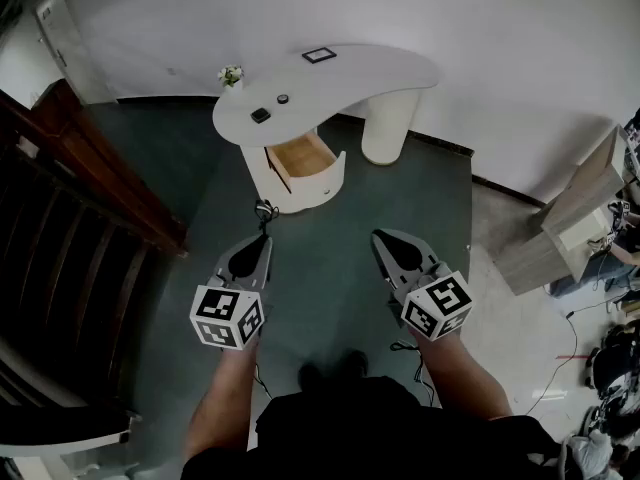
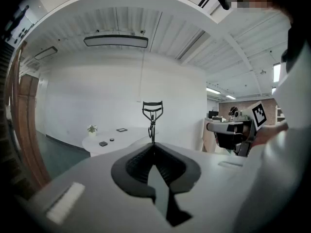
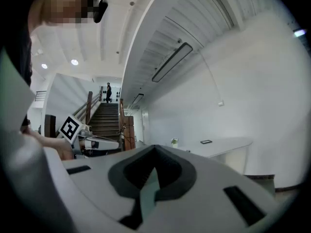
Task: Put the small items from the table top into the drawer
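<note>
Black eyelash curler (image 2: 152, 111) upright in jaws; wooden drawer (image 1: 300, 158) open, well apart.

The right gripper (image 3: 155, 146) fills the foreground, its grey jaws meeting at the tips with nothing between them. Beyond, a white curved table (image 3: 233, 144) bears a small plant (image 3: 174, 141) and a flat dark frame (image 3: 206, 141); at left, the left gripper (image 3: 116, 141) hangs before a wooden staircase (image 3: 103, 118)

Can't name the two dark things on the counter (image 1: 360, 73), a squarish bit (image 1: 260, 115) and a round bit (image 1: 283, 98), they're way too small. Handles of the eyelash curler (image 2: 152, 114) vanish inside the left claw (image 2: 153, 142). Floor clutter (image 1: 612, 368) at the right gets cut by the edge.
</note>
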The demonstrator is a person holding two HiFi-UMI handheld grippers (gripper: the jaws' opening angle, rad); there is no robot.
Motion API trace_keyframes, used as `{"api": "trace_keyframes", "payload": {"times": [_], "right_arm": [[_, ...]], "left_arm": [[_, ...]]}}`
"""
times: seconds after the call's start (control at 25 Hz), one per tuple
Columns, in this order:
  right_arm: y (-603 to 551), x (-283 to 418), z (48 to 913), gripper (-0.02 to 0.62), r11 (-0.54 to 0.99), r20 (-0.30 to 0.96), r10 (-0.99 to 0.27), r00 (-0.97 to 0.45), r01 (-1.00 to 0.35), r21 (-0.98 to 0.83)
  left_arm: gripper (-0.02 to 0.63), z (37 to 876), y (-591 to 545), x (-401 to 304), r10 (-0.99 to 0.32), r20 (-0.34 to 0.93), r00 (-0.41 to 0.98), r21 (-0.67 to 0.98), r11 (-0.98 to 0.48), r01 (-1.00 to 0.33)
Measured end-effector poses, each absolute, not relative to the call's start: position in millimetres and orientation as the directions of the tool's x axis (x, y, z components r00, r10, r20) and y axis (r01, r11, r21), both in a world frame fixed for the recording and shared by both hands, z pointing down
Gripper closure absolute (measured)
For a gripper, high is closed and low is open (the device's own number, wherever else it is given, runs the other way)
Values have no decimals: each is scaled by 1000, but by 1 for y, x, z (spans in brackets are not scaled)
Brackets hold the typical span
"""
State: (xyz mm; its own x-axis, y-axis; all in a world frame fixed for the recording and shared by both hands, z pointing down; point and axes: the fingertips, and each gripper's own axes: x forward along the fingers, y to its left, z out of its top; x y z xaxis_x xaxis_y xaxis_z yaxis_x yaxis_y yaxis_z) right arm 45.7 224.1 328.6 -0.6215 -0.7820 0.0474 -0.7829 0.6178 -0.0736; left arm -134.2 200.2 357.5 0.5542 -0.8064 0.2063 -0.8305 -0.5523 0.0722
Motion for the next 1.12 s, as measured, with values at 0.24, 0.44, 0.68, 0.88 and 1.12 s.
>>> {"api": "trace_keyframes", "payload": {"times": [0.24, 0.44, 0.68, 0.88, 1.12], "right_arm": [[222, 58, 330, 584, 620, 43, -780, -624, -781, -83], [223, 63, 330, 584, 631, 37, -770, -637, -769, -97], [231, 79, 325, 583, 650, 2, -757, -654, -753, -106], [239, 104, 325, 583, 661, -9, -746, -666, -739, -126], [243, 126, 335, 583, 655, 5, -748, -663, -740, -154]], "left_arm": [[591, 364, 201, -122, -804, 218, 552, 74, -551, -831], [591, 367, 202, -118, -806, 229, 546, 70, -545, -835], [591, 366, 206, -103, -810, 237, 537, 60, -539, -840], [591, 363, 214, -82, -819, 231, 526, 48, -530, -847], [591, 365, 219, -67, -825, 231, 515, 53, -518, -854]]}}
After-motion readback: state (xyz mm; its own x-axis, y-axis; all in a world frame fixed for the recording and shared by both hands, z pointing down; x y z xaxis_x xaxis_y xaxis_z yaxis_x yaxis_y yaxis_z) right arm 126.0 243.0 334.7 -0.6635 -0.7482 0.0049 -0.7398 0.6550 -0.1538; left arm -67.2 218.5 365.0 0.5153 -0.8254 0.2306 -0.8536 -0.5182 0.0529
